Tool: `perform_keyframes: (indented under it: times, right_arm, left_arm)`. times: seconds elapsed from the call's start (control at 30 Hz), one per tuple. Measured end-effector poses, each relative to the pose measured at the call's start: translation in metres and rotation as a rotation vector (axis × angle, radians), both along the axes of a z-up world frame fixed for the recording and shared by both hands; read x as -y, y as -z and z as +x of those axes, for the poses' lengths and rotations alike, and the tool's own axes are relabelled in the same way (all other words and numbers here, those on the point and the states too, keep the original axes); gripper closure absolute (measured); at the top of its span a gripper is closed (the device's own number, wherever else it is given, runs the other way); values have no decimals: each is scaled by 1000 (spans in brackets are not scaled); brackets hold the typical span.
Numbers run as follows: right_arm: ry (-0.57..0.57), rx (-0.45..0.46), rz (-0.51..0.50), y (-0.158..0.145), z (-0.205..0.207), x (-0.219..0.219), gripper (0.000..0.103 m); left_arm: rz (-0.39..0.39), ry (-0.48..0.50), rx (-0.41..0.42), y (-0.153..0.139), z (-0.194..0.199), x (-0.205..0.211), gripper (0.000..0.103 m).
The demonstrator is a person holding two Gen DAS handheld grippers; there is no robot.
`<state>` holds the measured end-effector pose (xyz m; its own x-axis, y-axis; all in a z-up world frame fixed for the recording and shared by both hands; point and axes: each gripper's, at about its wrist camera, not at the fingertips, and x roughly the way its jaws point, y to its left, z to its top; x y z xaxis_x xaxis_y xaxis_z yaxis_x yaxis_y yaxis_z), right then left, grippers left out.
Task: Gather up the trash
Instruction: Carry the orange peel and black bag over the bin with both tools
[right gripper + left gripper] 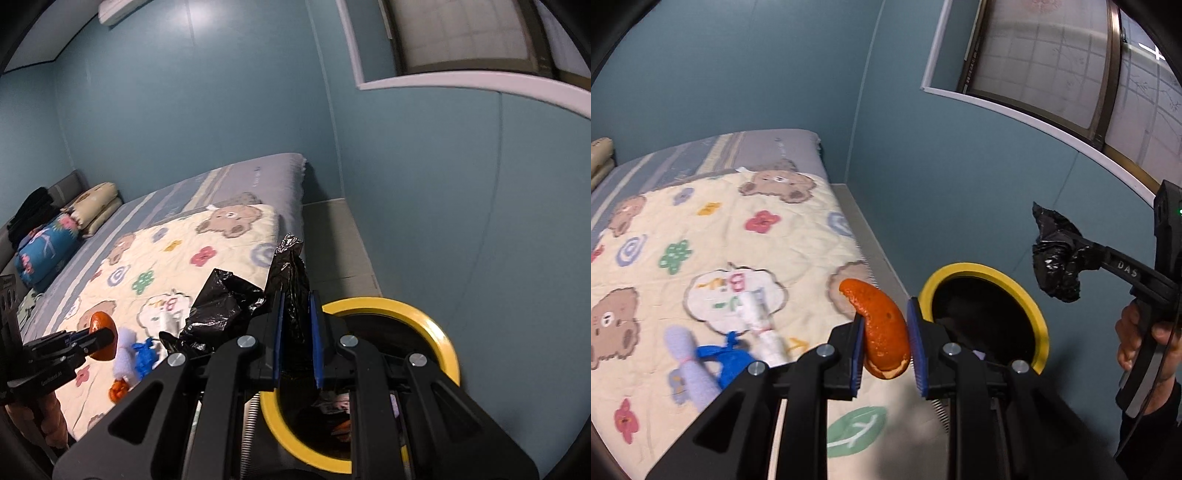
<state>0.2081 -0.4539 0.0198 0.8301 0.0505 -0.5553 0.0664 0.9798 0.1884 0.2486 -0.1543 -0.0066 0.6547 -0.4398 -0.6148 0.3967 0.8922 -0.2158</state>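
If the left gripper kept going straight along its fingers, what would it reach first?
Probably the edge of the quilt or the floor strip beside the bed, just left of the yellow-rimmed bin. The left gripper holds an orange peel. Depth is unclear.

This is a bedroom in a home, shown by the low bed [258, 173] against teal walls [207, 110] with its bear-and-flower quilt [713, 236], the stacked pillows [96, 206] at its head, a frosted window [1045, 55] and a wall-mounted air conditioner [118, 9].
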Motion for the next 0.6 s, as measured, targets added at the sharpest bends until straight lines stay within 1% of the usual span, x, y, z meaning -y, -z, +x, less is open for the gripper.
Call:
perform_keyframes:
  times: [0.2,0.3,0.4,0.5,0.6]
  right_arm:
    - [55,-37,27,24,11,29,90]
    - [93,-55,43,37,16,43,90]
    - [110,-73,57,49,21,53,90]
    - [122,-80,46,57,23,55,90]
    - [134,-91,63,65,28,62,90]
  left_arm:
    - [-8,58,-24,12,15,41,83]
    - [17,92,-25,18,19,64,83]
    - [24,130,-39,26,22,84,83]
    - [34,163,-40,31,24,103,83]
    - [36,190,-51,37,28,120,83]
